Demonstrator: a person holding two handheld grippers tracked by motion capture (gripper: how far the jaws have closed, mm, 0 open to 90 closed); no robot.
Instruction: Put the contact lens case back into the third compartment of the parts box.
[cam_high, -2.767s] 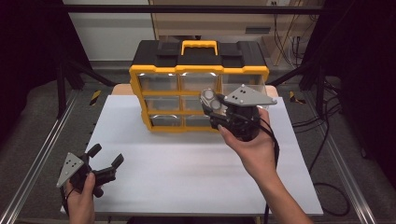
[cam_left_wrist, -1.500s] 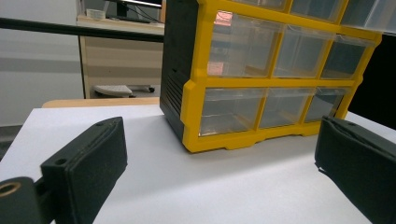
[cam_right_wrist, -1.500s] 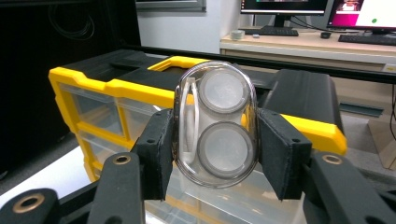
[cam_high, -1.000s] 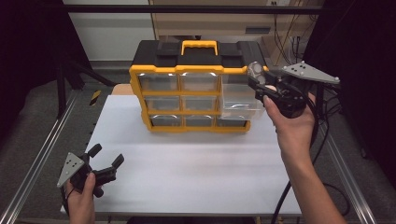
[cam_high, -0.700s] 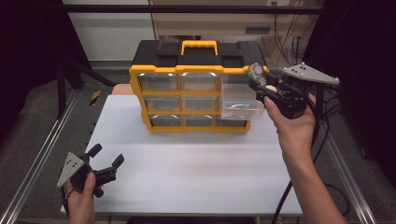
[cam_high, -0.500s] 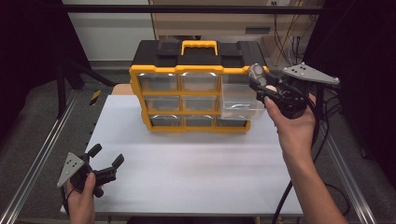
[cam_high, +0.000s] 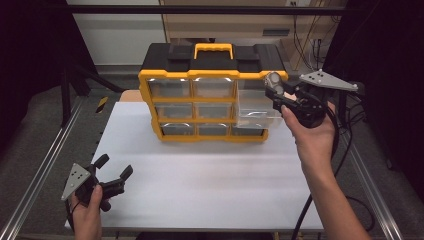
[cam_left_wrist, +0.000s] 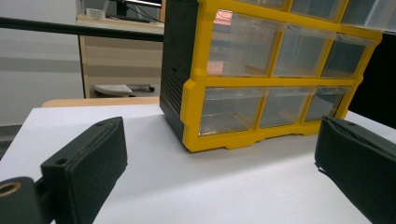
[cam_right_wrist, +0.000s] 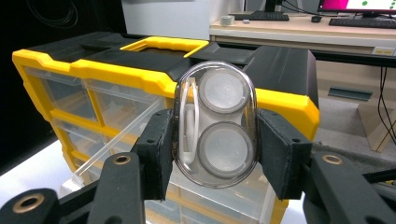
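Observation:
A yellow and black drawer cabinet stands at the back of the white table. Its right-hand middle drawer is pulled out. My right gripper hovers just above that open drawer, shut on a clear oval case with two round white discs inside. My left gripper rests near the table's front left corner, open, with nothing between its pads.
Metal rails run along both sides of the table. Cables trail from the right gripper over the right edge. A desk with a keyboard stands behind the cabinet.
The right gripper has carried the clear case from in front of the cabinet's middle up to its right side, over the pulled-out drawer. In the last second it has held still. The left gripper stayed put.

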